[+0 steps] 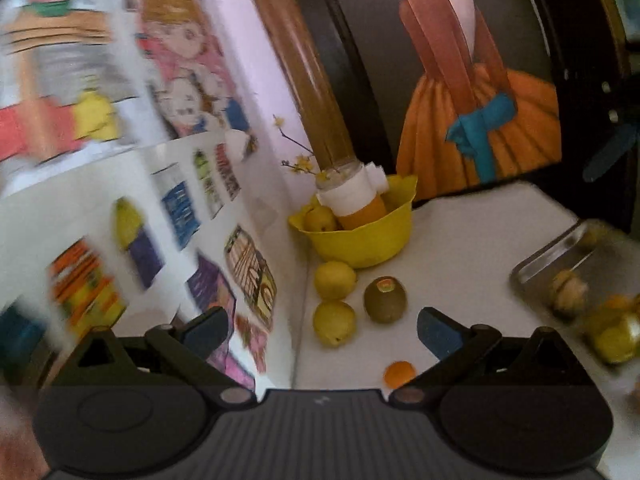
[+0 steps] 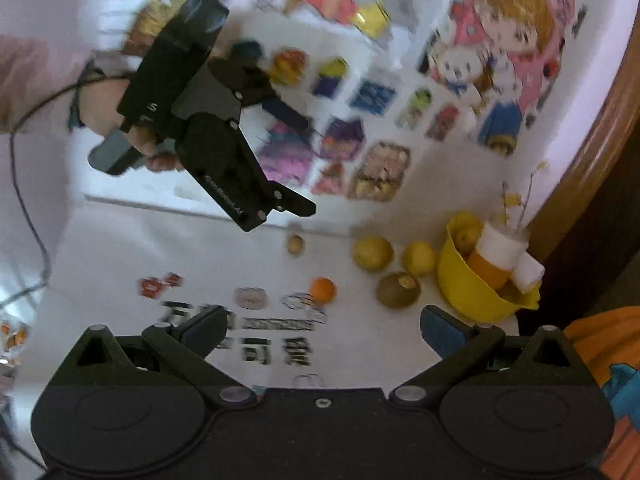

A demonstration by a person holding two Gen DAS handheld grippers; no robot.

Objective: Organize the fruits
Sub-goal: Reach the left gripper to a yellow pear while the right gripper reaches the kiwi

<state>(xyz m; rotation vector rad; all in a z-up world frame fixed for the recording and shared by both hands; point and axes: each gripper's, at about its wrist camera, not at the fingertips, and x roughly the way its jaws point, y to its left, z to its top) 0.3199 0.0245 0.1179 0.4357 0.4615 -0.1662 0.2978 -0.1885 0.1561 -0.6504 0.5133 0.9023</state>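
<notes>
Both grippers are spread wide and holding nothing: the left gripper (image 1: pixel 322 330) hangs over the white table (image 1: pixel 460 248), the right gripper (image 2: pixel 323 330) too. Two yellow lemons (image 1: pixel 334 280), a kiwi (image 1: pixel 385 299) and a small orange (image 1: pixel 399 373) lie loose near the yellow bowl (image 1: pixel 360 242), which holds one more yellow fruit plus an orange-and-white bottle (image 1: pixel 356 200). The metal tray (image 1: pixel 552 256) at right is smeared; can't tell what's on it. Wall posters are blurry too

home | children's cartoon posters (image 2: pixel 500 60) on wall | framed painting (image 1: pixel 472 92) | fruit on white table (image 1: pixel 480 232)
</notes>
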